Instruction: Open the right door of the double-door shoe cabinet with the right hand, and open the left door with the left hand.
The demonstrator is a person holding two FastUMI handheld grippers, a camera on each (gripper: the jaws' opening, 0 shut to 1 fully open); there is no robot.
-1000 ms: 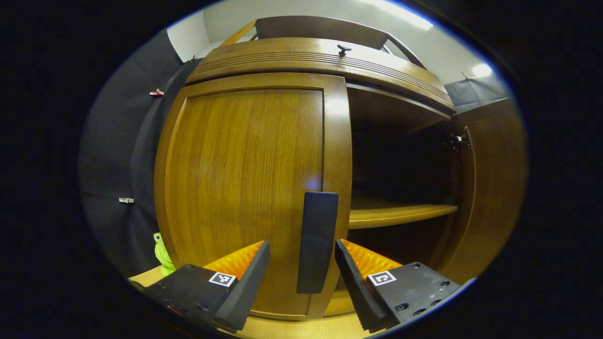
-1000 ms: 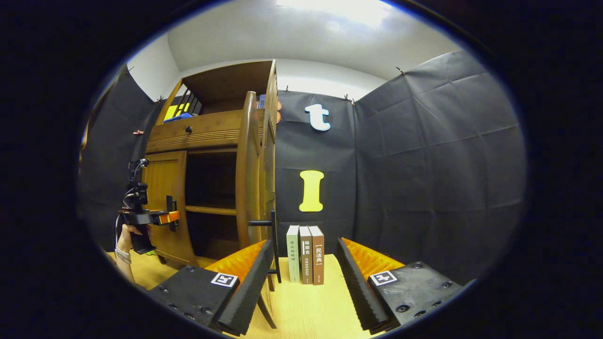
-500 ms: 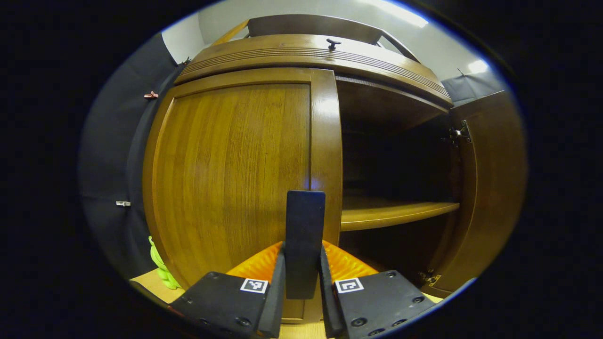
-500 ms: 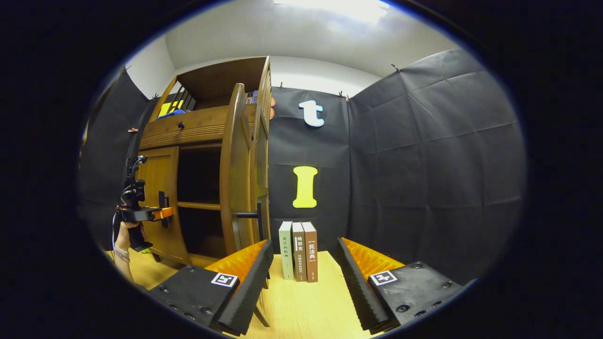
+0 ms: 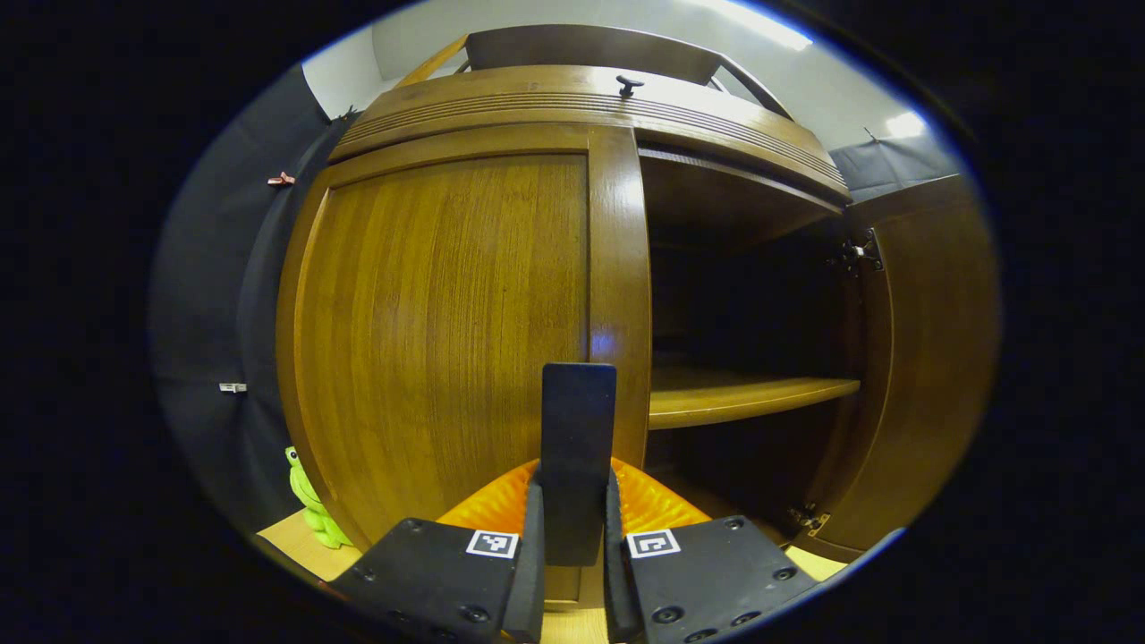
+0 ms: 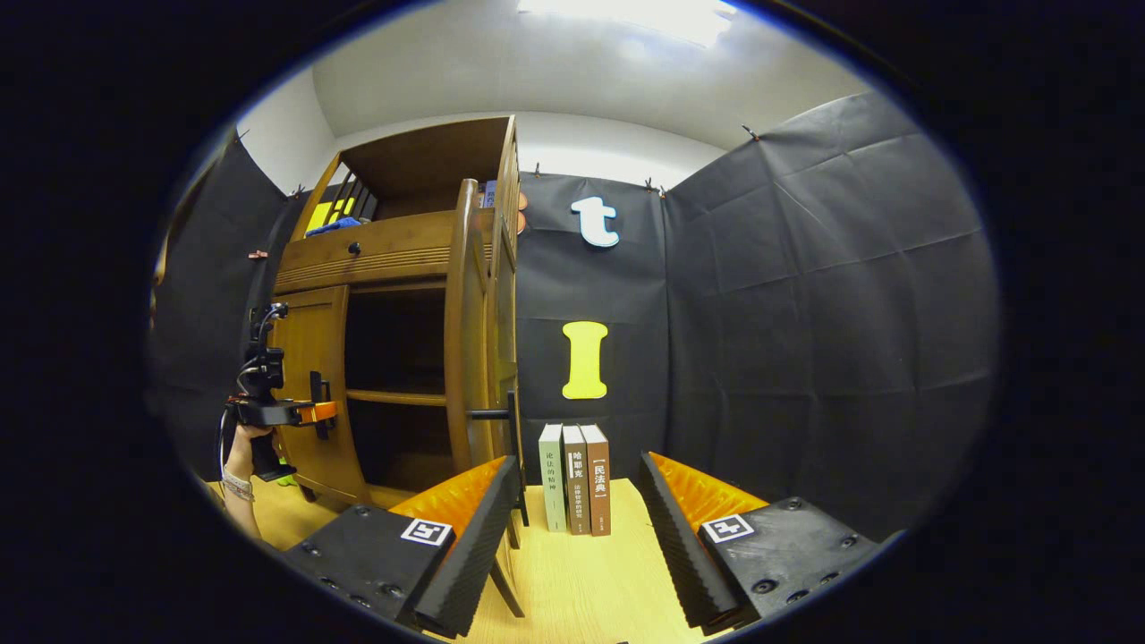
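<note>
Left gripper (image 5: 572, 572): clamped on the left door's handle (image 5: 578, 461), a finger pressing each side of the flat dark bar.
Right gripper (image 6: 572, 537): jaws apart, holding nothing, over the tabletop (image 6: 590, 581) in front of the right door.
Left door (image 5: 447, 340): looked flush with the cabinet frame, not yet swung; the handle sat upright at its inner edge, beside the open compartment.
Right door (image 6: 470, 331): swung out on its hinges, seen edge-on in the right gripper view; its handle (image 6: 510, 416) stuck out from the face, apart from the right gripper.
Cabinet (image 5: 590, 98): wooden, standing on the tabletop; inner shelf (image 5: 742, 398) exposed behind the open side.
Handling, judged: solid wood panel, rigid, some weight, glossy face that looked slippery, so hold the handle and not the panel. The handle lies far from the hinge, so leverage is good. Pull along the hinge arc, not straight back, or the bar may slip out.
Nearby: three books (image 6: 577, 478) upright just beside the right door; green toy (image 5: 309, 501) at the cabinet's left foot.
Progress, judged: right door done, left door gripped with the pull pending.
</note>
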